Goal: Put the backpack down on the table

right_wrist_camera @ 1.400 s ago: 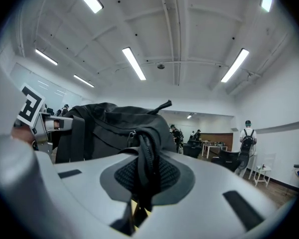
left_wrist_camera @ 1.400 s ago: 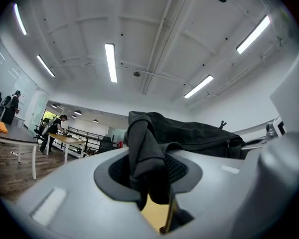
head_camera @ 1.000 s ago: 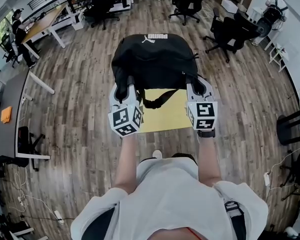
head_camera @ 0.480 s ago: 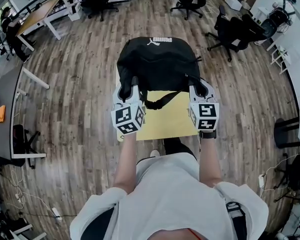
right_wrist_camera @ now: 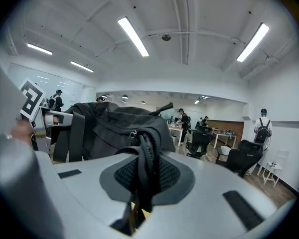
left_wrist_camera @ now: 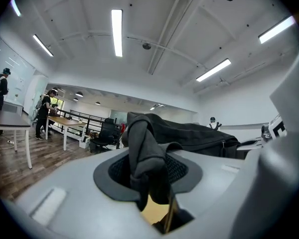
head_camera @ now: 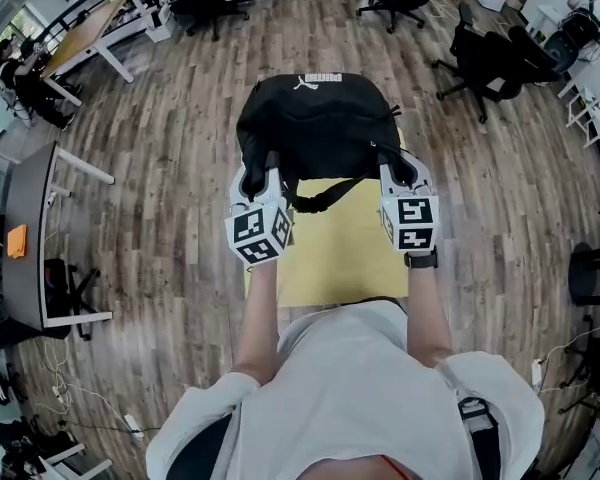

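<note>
Wood-plank floor [head_camera: 160, 168] fills most of my head view, and just in front of me stands the pale yellow, flat-topped surface [head_camera: 330, 258]. The black fabric backpack [head_camera: 315, 118] hangs over its far edge, carried between my two tools. I cannot tell whether its base touches the top yet. My left tool [head_camera: 256, 176] is clamped on a thick fold of black cloth [left_wrist_camera: 142, 148] from the backpack, its jaws partly apart around the bulk. My right tool [head_camera: 400, 173] is pinched almost closed on a thin black strap [right_wrist_camera: 145, 163]. I judge this the carry-and-lower step, with the setting down not yet done. Next I need to bring both tools down evenly, hold the bag over the yellow top rather than past its edge, and let go only once the weight rests.
</note>
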The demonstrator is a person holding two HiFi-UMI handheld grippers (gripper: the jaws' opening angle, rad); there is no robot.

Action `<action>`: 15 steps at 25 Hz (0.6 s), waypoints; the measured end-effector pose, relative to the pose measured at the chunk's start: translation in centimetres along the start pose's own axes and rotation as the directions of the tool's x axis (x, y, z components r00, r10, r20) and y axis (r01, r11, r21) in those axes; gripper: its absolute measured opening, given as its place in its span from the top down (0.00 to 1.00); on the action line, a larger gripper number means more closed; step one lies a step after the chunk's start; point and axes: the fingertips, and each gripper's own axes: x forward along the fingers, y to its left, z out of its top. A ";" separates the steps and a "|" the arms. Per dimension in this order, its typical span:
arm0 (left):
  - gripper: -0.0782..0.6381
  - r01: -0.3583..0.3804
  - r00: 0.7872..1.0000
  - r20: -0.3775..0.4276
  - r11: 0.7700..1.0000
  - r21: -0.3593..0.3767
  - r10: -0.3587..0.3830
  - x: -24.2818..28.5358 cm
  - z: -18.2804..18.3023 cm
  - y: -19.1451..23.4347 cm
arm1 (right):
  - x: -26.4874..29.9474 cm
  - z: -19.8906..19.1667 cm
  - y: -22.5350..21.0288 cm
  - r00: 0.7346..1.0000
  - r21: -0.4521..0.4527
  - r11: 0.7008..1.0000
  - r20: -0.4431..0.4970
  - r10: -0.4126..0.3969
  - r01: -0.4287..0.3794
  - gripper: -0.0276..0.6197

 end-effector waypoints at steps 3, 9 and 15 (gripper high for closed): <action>0.72 -0.001 1.000 -0.027 1.000 0.002 0.001 2.4 -0.7 0.0 | 2.0 -0.7 -1.1 1.000 0.003 1.000 -0.024 0.002 -0.002 0.91; 0.72 -0.004 0.996 -0.091 1.000 0.000 0.004 6.0 -3.5 -0.6 | 4.9 -3.4 -3.2 0.997 0.027 1.000 -0.083 0.002 0.000 0.91; 0.72 -0.014 0.985 -0.170 1.000 -0.001 0.014 8.3 -7.3 -0.8 | 7.1 -7.3 -4.3 0.988 0.059 0.998 -0.155 0.022 -0.012 0.91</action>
